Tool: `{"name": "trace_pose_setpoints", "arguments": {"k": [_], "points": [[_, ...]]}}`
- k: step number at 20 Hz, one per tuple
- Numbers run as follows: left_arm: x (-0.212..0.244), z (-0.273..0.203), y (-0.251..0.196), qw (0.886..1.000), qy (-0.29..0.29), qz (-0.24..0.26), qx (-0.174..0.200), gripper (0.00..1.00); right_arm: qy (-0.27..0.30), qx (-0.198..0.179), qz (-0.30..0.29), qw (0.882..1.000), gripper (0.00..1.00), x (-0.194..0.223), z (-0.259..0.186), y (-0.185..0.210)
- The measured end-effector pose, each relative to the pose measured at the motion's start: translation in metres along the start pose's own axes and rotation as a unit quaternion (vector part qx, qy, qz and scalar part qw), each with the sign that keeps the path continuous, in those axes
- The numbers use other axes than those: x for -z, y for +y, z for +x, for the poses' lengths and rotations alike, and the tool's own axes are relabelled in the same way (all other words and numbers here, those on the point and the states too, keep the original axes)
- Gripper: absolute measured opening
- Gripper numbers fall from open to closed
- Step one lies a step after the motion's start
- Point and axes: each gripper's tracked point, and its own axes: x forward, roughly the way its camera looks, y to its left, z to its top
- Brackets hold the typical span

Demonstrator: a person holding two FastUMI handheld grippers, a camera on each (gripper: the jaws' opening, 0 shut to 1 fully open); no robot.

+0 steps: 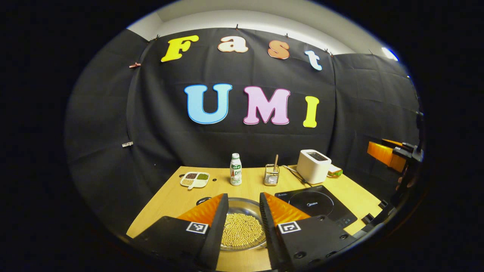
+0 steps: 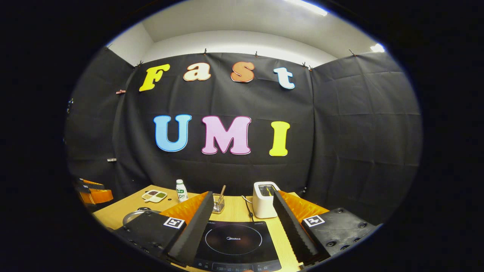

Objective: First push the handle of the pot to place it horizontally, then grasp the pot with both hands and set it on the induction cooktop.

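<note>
Staged kitchen set inside a recording booth: black cloth walls clipped up around a wooden table (image 1: 170, 200). Far side holds toaster (image 1: 313, 165), bottle (image 1: 235, 169); induction cooktop (image 2: 234, 241) nearer, right.

The left hand-held gripper (image 1: 244, 211) hangs with its jaws apart over the pot (image 1: 242, 226) of yellow beans on the worktop (image 1: 170, 200). The induction cooktop (image 1: 315, 206) lies just beside the pot, and the other hand-held gripper (image 1: 393, 153) shows at the far right edge.

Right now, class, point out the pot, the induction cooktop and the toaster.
pot (image 1: 242, 230), left gripper view, on the beans inside it.
induction cooktop (image 2: 233, 239), right gripper view, on its ringed glass top.
toaster (image 2: 262, 206), right gripper view, on its front face.
</note>
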Motion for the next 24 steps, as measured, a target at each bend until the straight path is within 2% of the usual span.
{"name": "trace_pose_setpoints", "arguments": {"k": [1, 2, 8, 14, 19, 24], "points": [[0.009, 0.001, 0.001, 1.000, 0.015, 0.006, 0.002, 0.48, 0.000, -0.002, -0.004, 1.000, 0.98, 0.000, 0.001, 0.000], [0.019, 0.000, 0.004, 1.000, 0.031, 0.006, 0.001, 0.38, 0.000, -0.003, -0.006, 1.000, 0.98, 0.001, 0.002, 0.000], [0.074, 0.002, 0.008, 0.993, 0.113, -0.039, 0.005, 0.05, 0.010, 0.001, 0.006, 1.000, 0.98, 0.006, 0.009, 0.001], [0.122, 0.000, -0.011, 0.980, 0.183, -0.022, 0.068, 0.05, 0.028, 0.003, 0.015, 0.999, 0.98, 0.012, 0.018, 0.000], [0.165, -0.005, -0.038, 0.959, 0.252, 0.009, 0.133, 0.05, 0.041, 0.004, 0.016, 0.999, 0.98, 0.019, 0.022, -0.010], [0.212, 0.001, -0.041, 0.942, 0.311, 0.023, 0.122, 0.05, 0.061, -0.009, 0.019, 0.998, 0.98, 0.035, 0.021, -0.016]]}}
